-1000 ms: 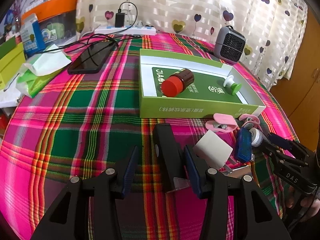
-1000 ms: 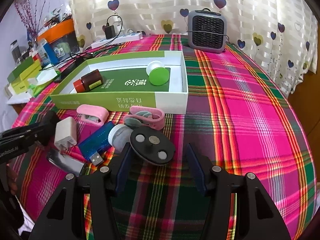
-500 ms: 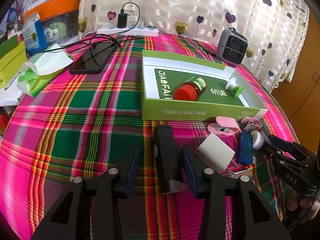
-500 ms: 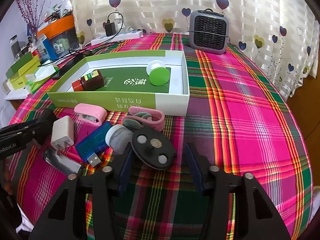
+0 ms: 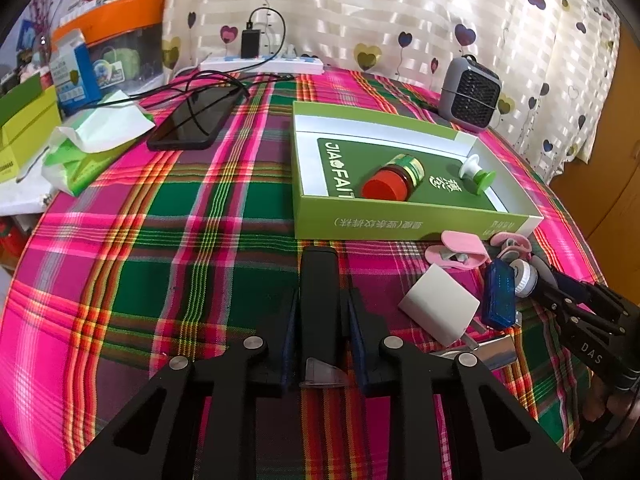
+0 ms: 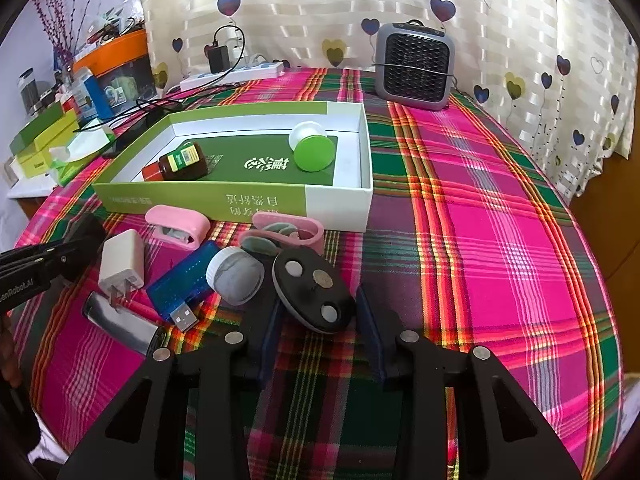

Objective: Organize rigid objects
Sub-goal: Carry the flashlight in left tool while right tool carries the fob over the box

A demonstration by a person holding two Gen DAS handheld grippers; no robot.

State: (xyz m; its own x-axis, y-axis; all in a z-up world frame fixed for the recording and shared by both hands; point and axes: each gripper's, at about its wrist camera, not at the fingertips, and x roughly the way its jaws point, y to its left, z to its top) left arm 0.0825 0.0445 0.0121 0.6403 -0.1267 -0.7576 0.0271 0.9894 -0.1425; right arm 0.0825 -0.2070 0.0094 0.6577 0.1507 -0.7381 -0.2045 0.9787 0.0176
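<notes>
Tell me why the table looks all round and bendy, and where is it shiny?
Left wrist view: the fisheye lens curves the plaid tablecloth and leaves dark corners; the black phone gives a pale sheen. Right wrist view: same bulge, the green box edges bow, and the sunlit curtain glares bright behind.

black bar [image 5: 319,296] | flat on cloth | pinched (both sides) | near box [image 5: 400,220]
</notes>
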